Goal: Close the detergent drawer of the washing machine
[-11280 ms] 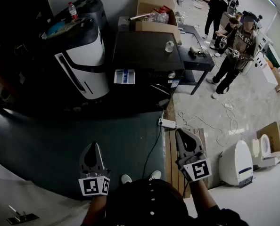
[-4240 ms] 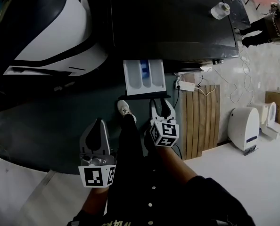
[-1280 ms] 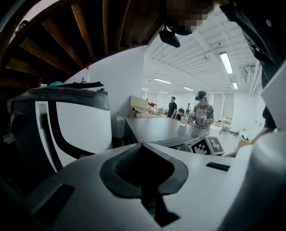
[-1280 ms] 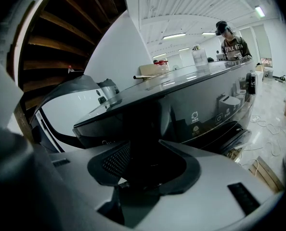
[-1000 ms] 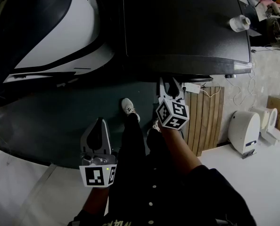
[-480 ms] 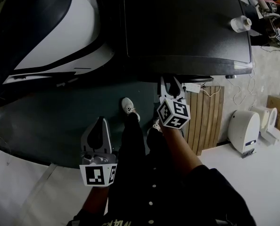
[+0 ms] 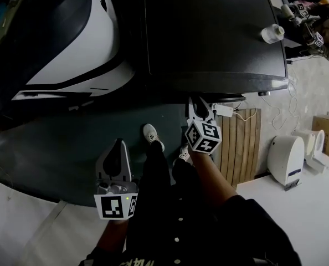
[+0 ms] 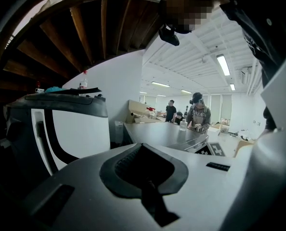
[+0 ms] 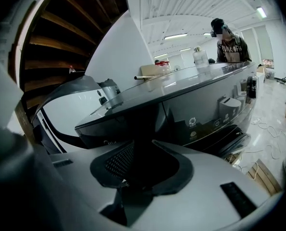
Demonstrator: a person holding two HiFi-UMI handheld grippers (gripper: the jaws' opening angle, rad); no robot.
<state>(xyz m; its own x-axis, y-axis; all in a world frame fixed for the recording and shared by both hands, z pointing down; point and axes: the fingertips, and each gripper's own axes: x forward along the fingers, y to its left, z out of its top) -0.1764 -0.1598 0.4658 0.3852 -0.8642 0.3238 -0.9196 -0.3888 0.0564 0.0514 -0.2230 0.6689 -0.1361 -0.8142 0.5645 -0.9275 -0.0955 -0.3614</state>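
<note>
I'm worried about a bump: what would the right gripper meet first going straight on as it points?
The dark grey washing machine's front panel, close ahead just under its top edge, though depth is unclear. Jaws of the right gripper have just been closing, nothing between them.

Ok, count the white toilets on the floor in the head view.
2. One toilet stands just right of the wooden slats; the second toilet sits further right, at the picture's edge. Others may lie outside the frame.
</note>
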